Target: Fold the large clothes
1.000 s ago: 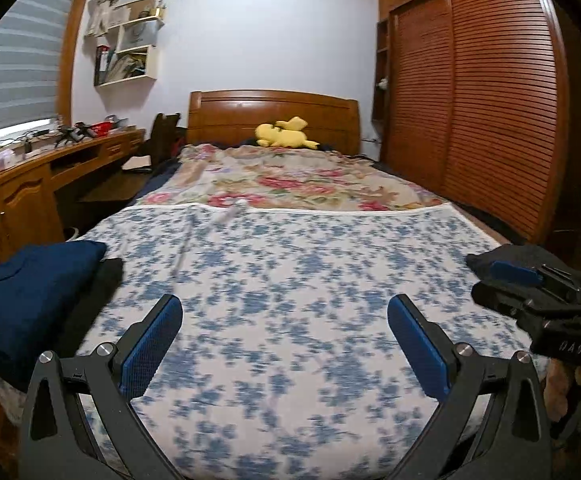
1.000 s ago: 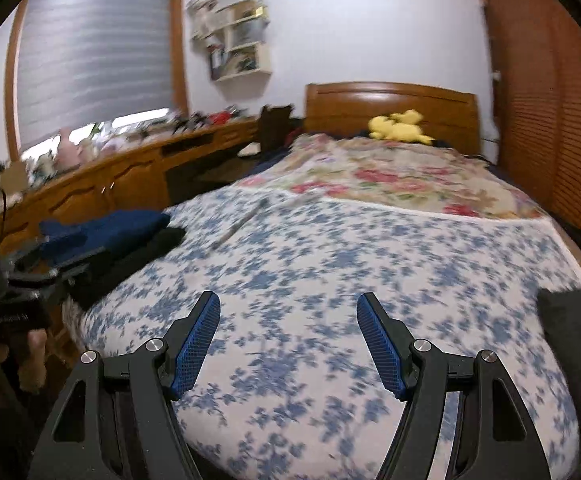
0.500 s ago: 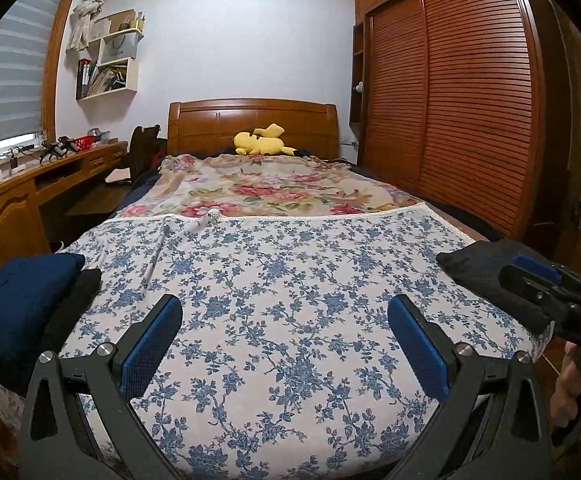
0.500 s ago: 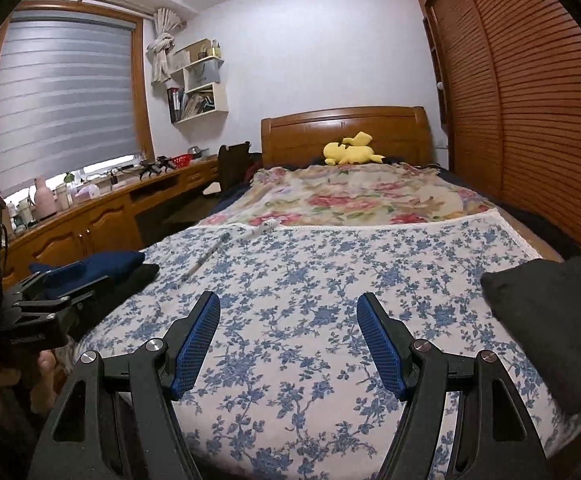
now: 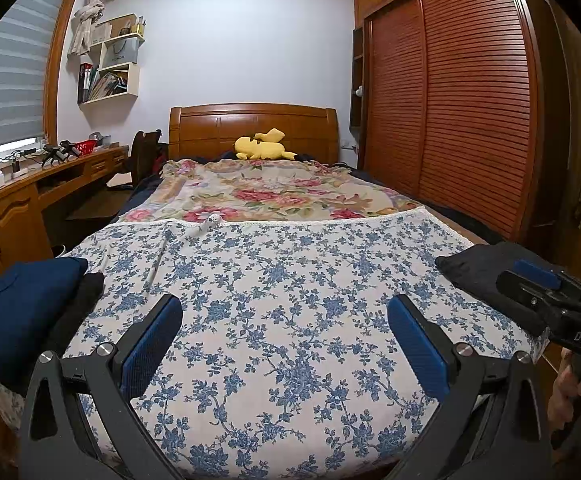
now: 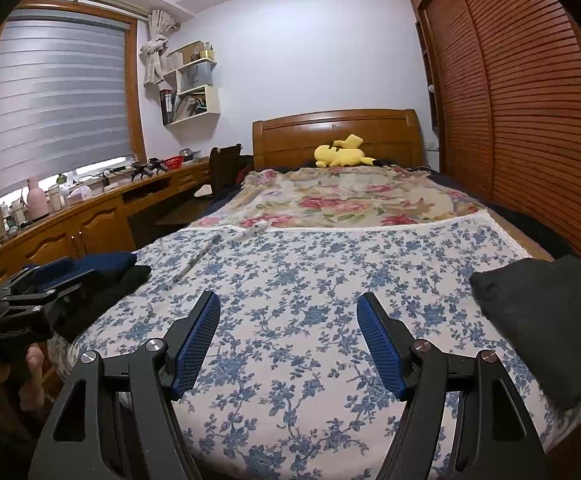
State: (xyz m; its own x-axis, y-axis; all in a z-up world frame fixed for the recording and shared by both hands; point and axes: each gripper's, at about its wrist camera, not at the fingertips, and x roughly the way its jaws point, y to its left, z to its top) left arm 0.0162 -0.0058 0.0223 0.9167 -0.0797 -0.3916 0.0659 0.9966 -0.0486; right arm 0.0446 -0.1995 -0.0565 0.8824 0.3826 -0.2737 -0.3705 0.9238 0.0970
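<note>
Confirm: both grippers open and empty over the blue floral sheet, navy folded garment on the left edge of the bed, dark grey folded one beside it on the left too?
Not quite. The dark grey folded garment lies at the bed's right edge, as the right wrist view shows. The rest holds: left gripper and right gripper open and empty over the floral sheet, navy garment on the left.

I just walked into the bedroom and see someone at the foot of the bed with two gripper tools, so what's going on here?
A person stands at the foot of the bed holding a left gripper and a right gripper, both open and empty above the blue floral sheet. A folded navy garment sits on a black one at the left edge, and a dark grey garment lies at the right edge. Nothing is being gripped at this moment.
</note>
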